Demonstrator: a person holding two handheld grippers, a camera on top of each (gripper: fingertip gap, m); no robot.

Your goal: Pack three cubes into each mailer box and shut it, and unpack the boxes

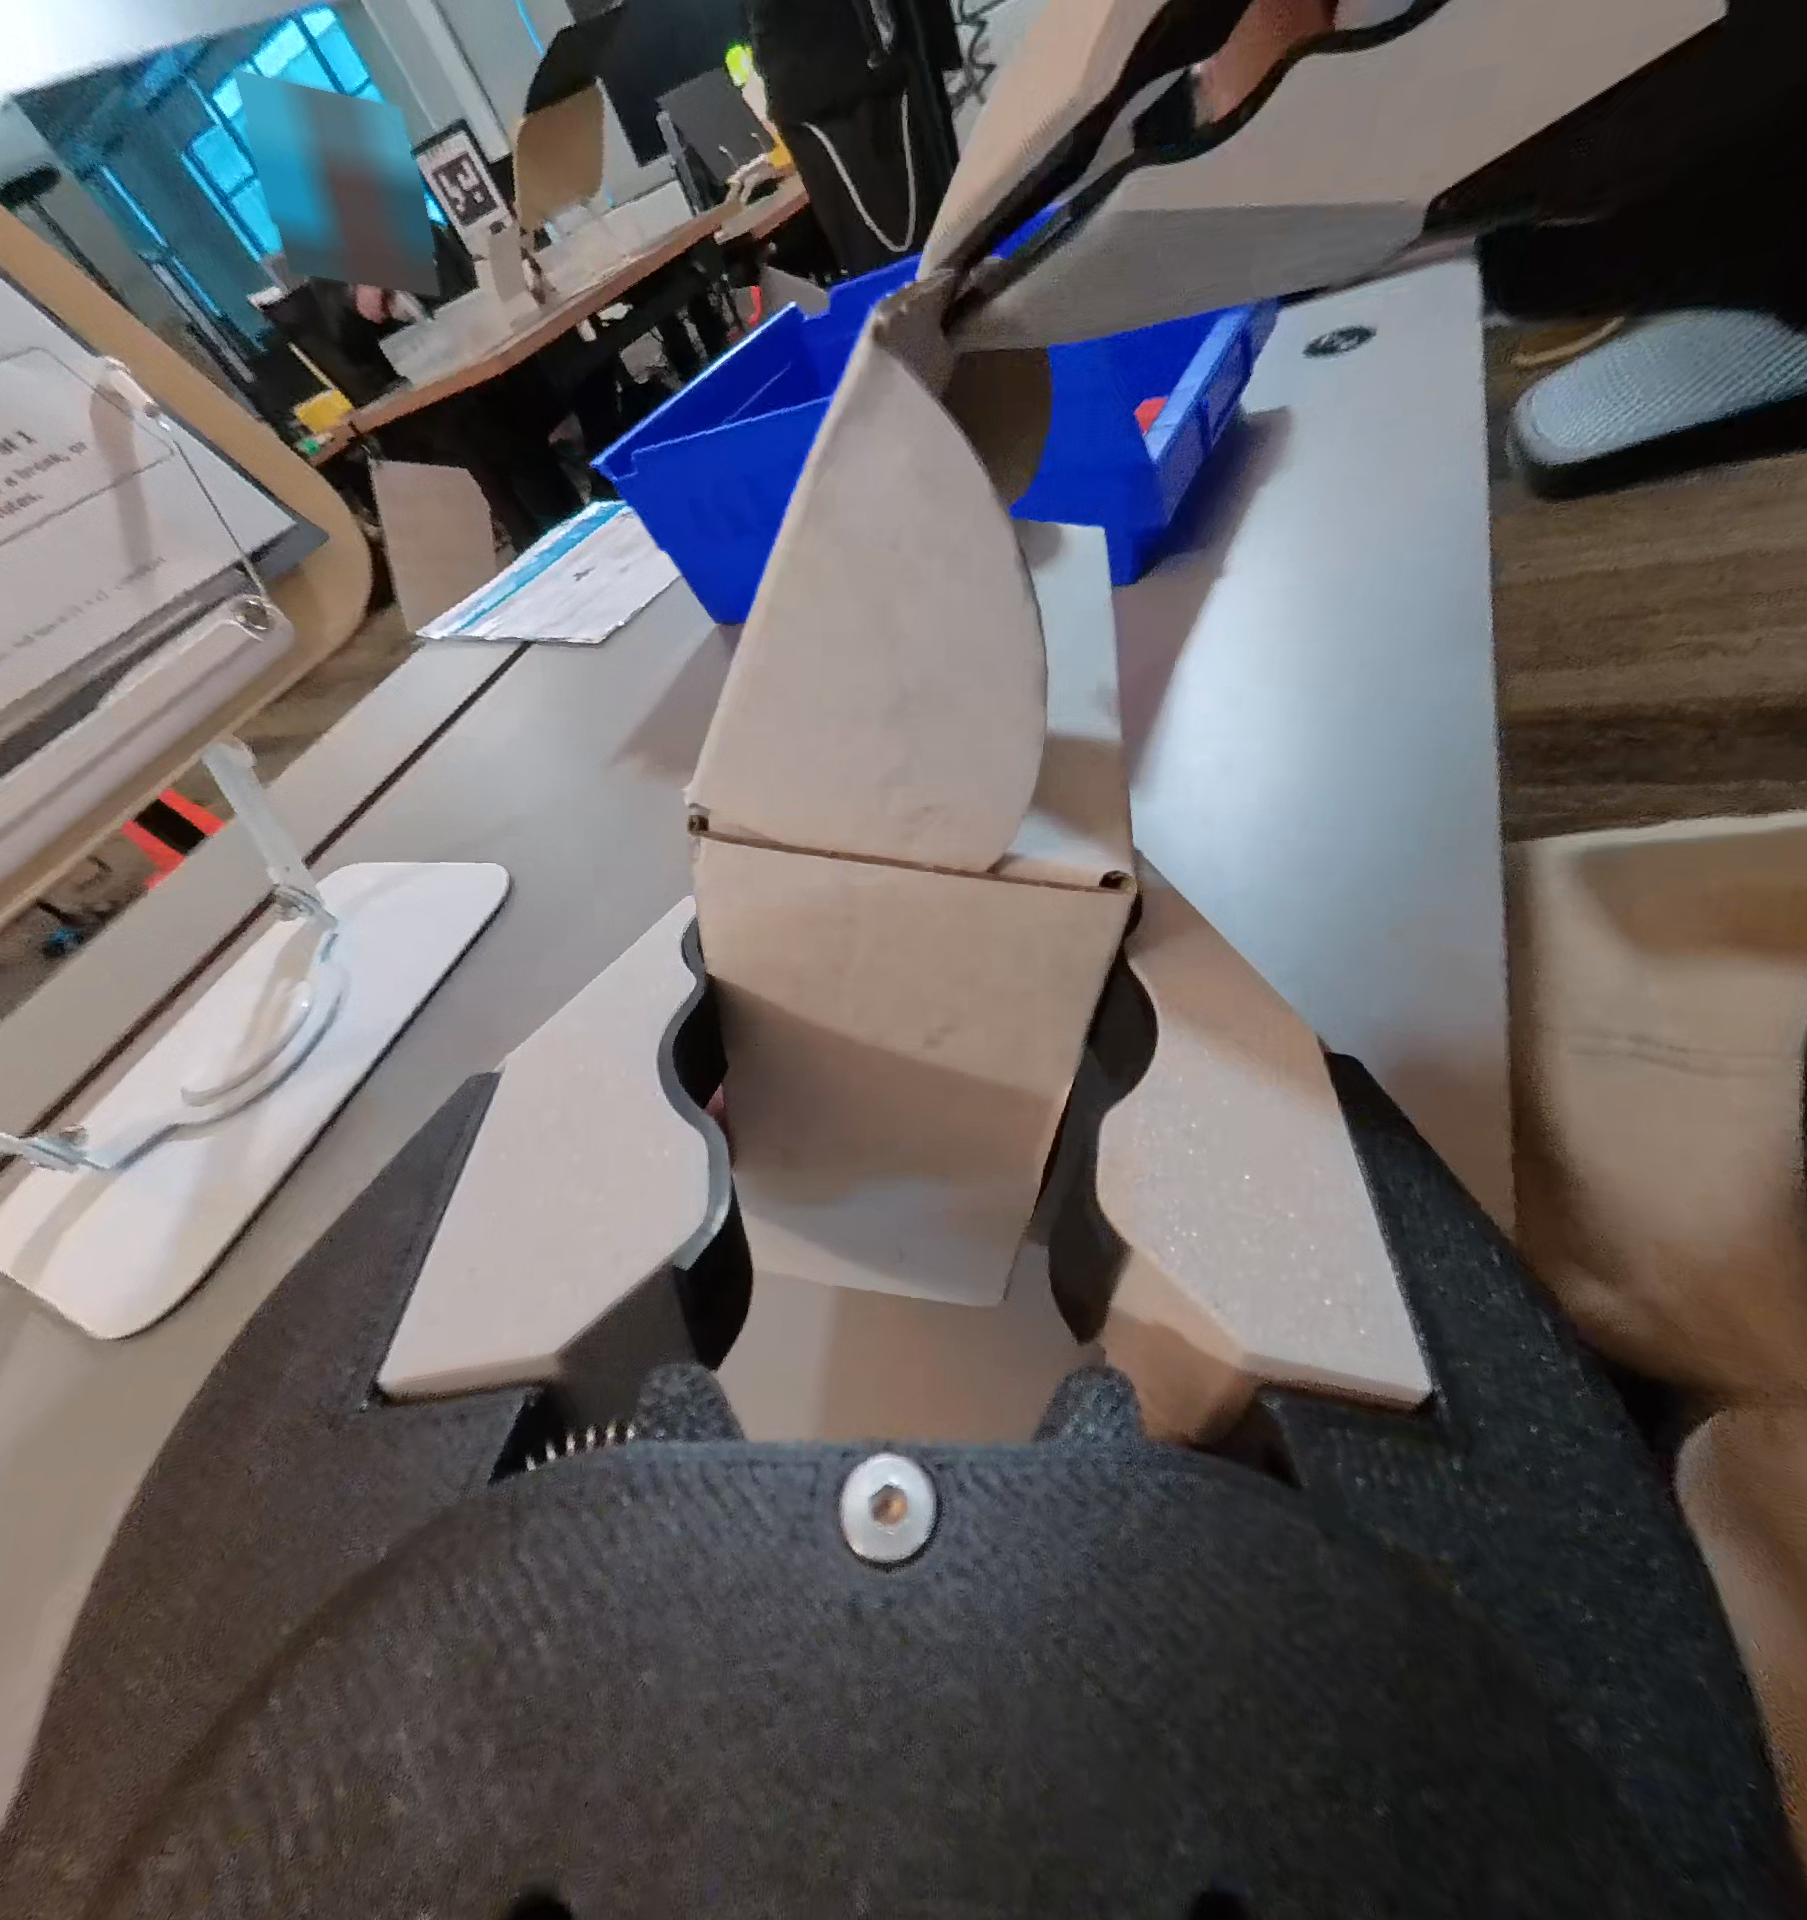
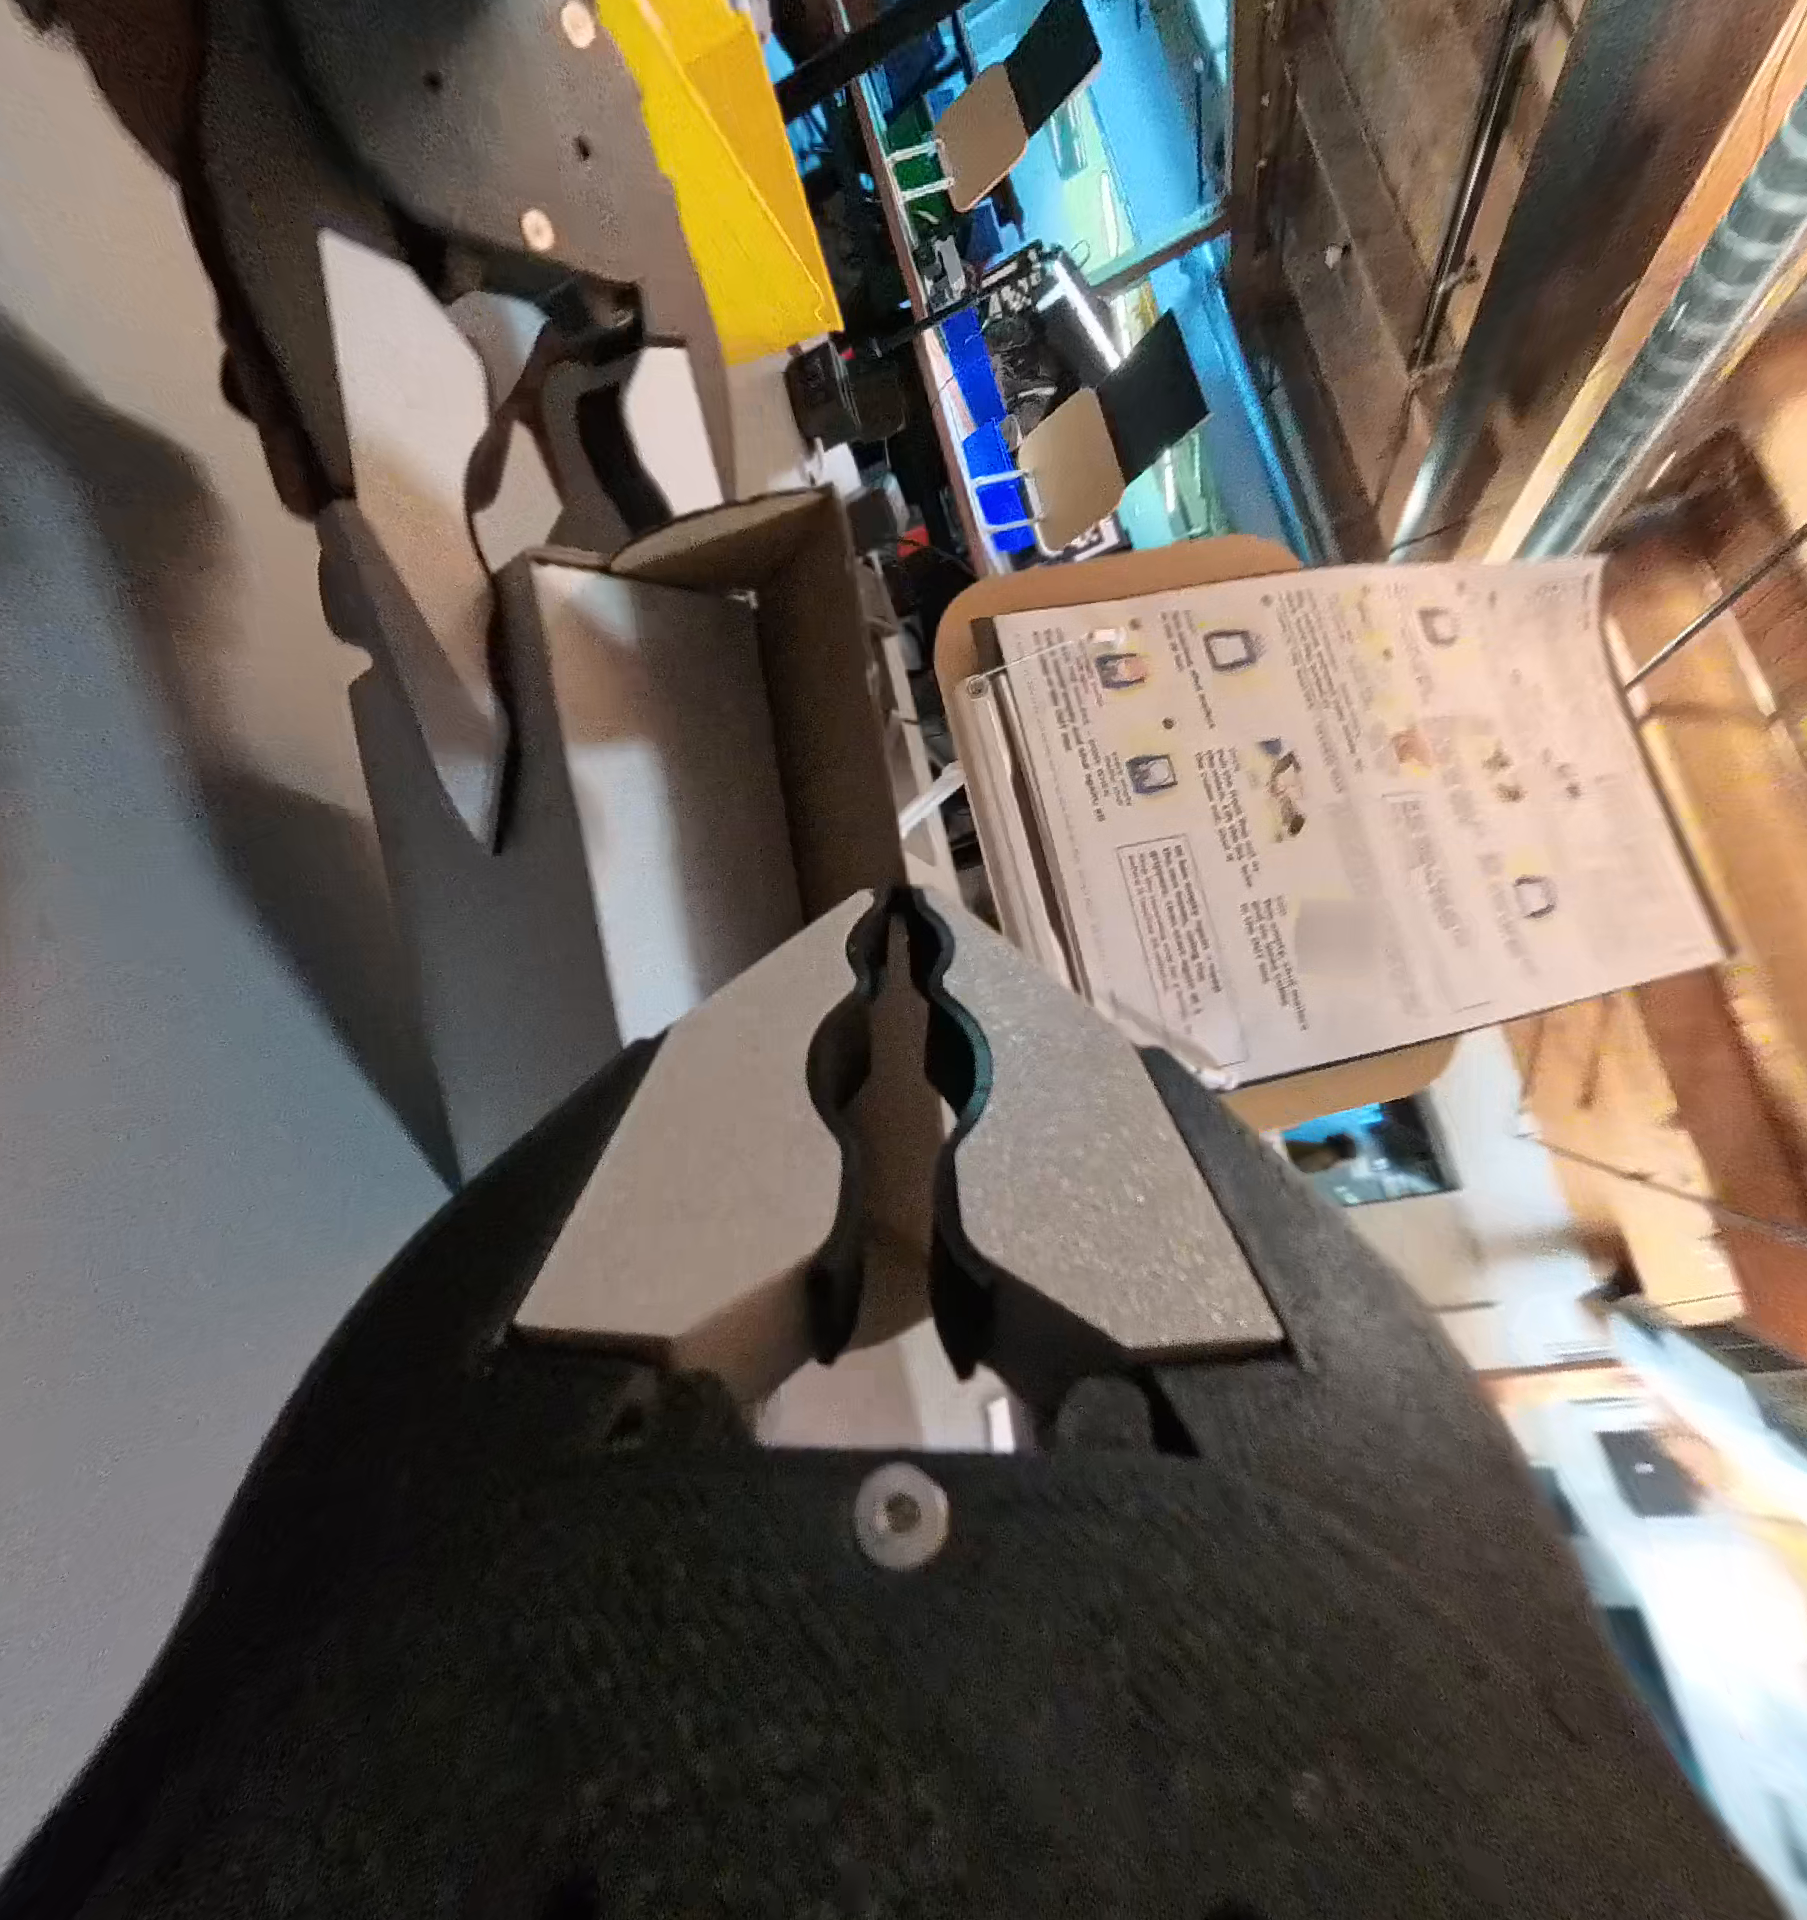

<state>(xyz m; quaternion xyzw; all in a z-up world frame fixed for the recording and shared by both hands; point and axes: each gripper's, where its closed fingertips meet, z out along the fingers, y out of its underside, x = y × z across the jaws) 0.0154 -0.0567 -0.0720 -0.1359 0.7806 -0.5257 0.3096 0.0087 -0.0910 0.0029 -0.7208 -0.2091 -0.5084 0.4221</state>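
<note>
The left gripper has its two fingers pinching the side of the box, which sits right between them. A rounded flap stands up just past the fingertips. The right gripper has its fingers squeezed on a thin edge of cardboard, most likely the lid, and in the left view it sits high above the box. The blue bin is farther off behind the box. No cubes can be seen inside from here. I think the job now is moving the lid. To do it well, keep the left side holding tight so the box can't slide. Swing the lid slowly along its fold. Watch that the side flap goes inside, not outside.
</note>
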